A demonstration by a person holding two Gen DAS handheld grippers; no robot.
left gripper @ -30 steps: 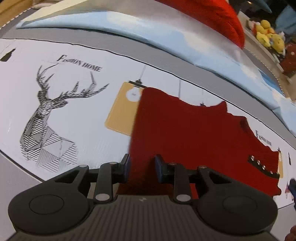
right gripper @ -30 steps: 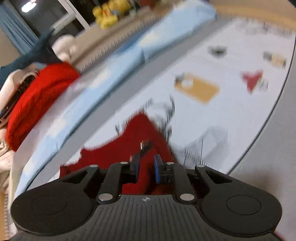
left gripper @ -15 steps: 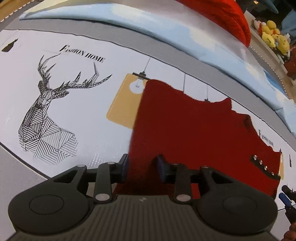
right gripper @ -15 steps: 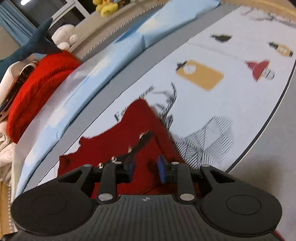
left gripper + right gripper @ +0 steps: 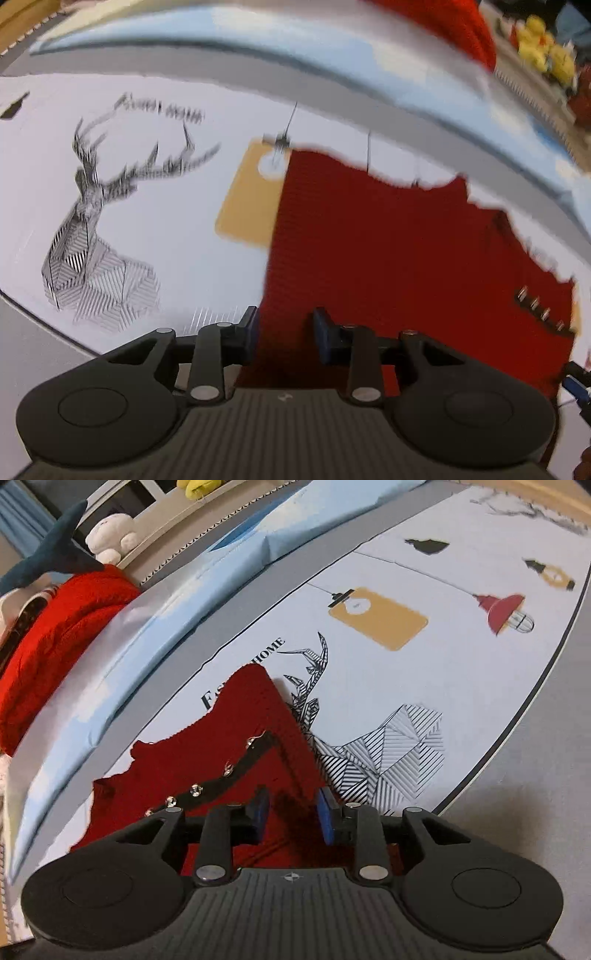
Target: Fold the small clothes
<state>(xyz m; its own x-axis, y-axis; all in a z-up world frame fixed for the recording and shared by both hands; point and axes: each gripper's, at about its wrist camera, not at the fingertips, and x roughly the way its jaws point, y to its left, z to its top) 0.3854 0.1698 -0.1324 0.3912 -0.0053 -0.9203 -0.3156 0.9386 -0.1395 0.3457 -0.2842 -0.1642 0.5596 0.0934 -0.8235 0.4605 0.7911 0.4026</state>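
Printed with a deer, lamps and lettering, the white bedsheet fills both views; a pale blue quilt and a bright red knit lie at upper left of the right wrist view. Both grippers tilt steeply downward. Flat at lower centre lies the dark red garment. It sits between the parted, released fingers of the left hand-held gripper. The right hand-held gripper is opening, its pads off the cloth beneath.

garment lies on printed mat.
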